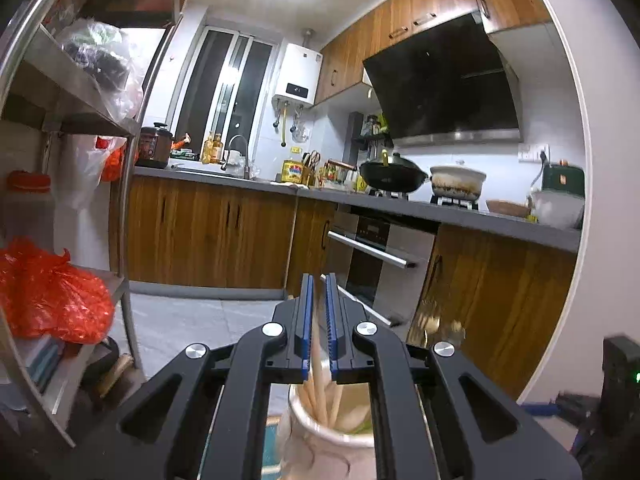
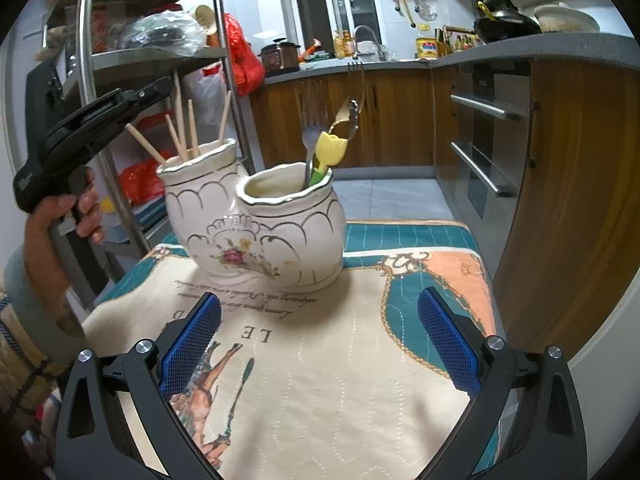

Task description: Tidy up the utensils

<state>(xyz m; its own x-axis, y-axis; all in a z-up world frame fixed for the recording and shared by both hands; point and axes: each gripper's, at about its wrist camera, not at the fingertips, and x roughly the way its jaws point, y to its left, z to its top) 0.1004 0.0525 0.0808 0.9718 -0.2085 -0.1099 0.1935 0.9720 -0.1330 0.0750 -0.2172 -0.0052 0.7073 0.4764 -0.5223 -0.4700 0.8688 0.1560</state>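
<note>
Clamping a pale chopstick point(image 1: 318, 344), the left claw point(image 1: 319, 320) sits above the ceramic holder point(image 2: 256, 216); its own view shows only the left pot's rim. The right wrist view alone shows both joined pots on the table point(image 2: 320, 380): chopsticks point(image 2: 182, 128) upright, fanned in the far-left pot, a fork point(image 2: 310, 148) in the right. The right claw point(image 2: 318, 344) hangs apart, empty, nearer.

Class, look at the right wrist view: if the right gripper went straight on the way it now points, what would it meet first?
Probably the cloth-covered table, just short of the white ceramic holder. The open right gripper points downward toward it; depth is unclear.
</note>
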